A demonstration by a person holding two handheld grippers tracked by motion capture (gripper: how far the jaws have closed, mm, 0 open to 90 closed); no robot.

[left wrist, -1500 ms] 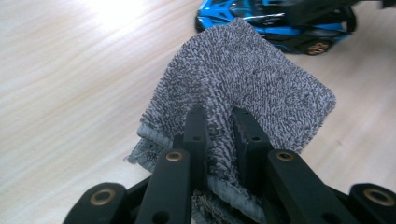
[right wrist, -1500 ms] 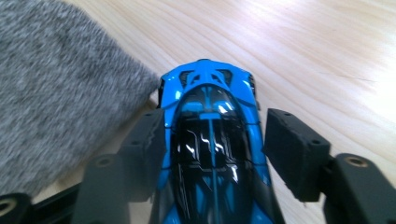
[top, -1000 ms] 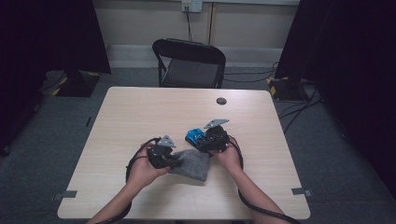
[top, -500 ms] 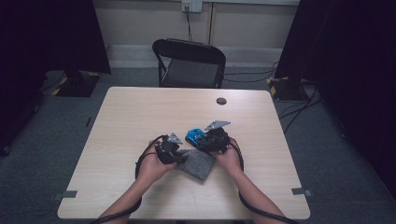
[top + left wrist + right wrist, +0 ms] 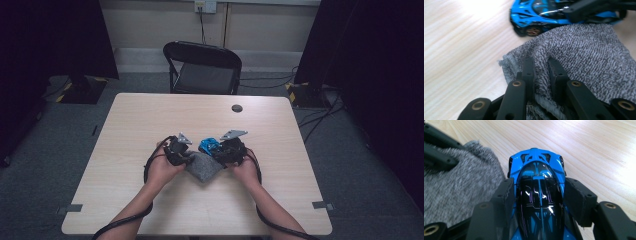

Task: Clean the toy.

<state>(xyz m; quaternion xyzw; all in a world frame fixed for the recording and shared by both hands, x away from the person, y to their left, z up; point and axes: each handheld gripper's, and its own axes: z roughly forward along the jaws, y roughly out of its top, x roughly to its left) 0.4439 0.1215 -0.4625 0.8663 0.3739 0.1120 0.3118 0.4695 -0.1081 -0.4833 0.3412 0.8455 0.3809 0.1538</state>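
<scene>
The toy car is glossy blue with a black canopy and bronze wheels. It sits near the middle of the desk, clamped at both flanks by the right gripper. The left gripper pinches a ridge of the speckled grey cloth touching the car.

A glossy blue toy car with a black roof stands on its wheels near the middle of the table, just beside and touching the far right edge of a grey knitted cloth, which lies partly bunched.
</scene>
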